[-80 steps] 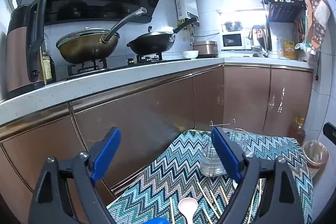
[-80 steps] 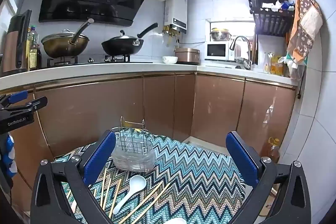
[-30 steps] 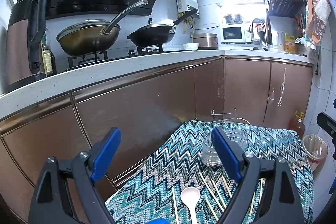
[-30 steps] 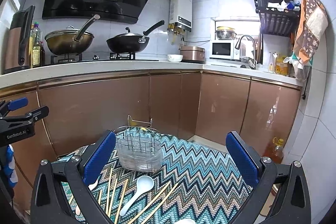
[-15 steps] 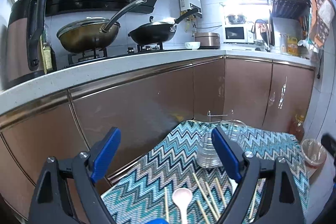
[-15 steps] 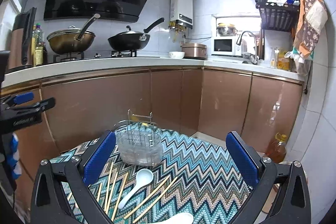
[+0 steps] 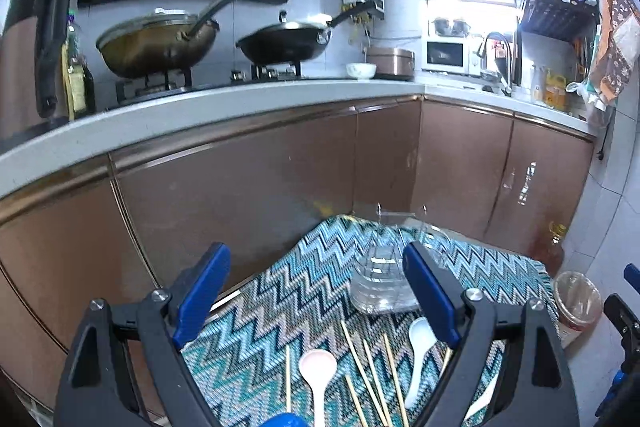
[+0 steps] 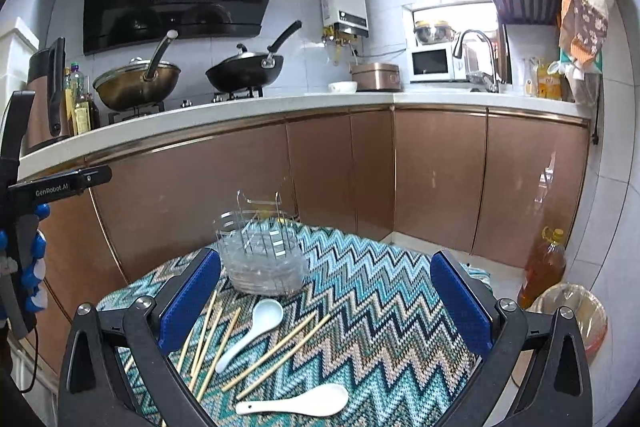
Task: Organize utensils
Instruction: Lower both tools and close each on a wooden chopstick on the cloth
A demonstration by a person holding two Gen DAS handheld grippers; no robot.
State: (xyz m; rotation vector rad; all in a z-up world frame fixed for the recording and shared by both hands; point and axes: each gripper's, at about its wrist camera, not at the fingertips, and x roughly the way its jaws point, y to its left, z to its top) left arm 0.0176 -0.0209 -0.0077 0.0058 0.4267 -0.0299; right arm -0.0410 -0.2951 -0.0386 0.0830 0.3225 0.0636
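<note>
A clear utensil holder with a wire frame (image 7: 383,281) (image 8: 262,261) stands at the far side of a zigzag-patterned cloth (image 7: 288,291) (image 8: 384,291). In front of it lie several wooden chopsticks (image 7: 366,375) (image 8: 276,349). A pink spoon (image 7: 318,367) and a white spoon (image 7: 420,341) show in the left wrist view. Two white spoons (image 8: 256,325) (image 8: 298,403) show in the right wrist view. My left gripper (image 7: 316,291) hovers open above the near utensils, holding nothing. My right gripper (image 8: 326,299) is also open and empty above the cloth.
Brown cabinet doors (image 8: 240,179) rise right behind the table. The counter holds two woks (image 8: 138,83) (image 8: 246,69) and a kettle (image 7: 32,55). An oil bottle (image 8: 544,267) and a lined bin (image 8: 576,315) stand on the floor to the right.
Both views have shifted slightly, so more of the cloth, the spoons and the chopsticks shows now. Both grippers stay open and empty; nothing on the cloth has moved.
</note>
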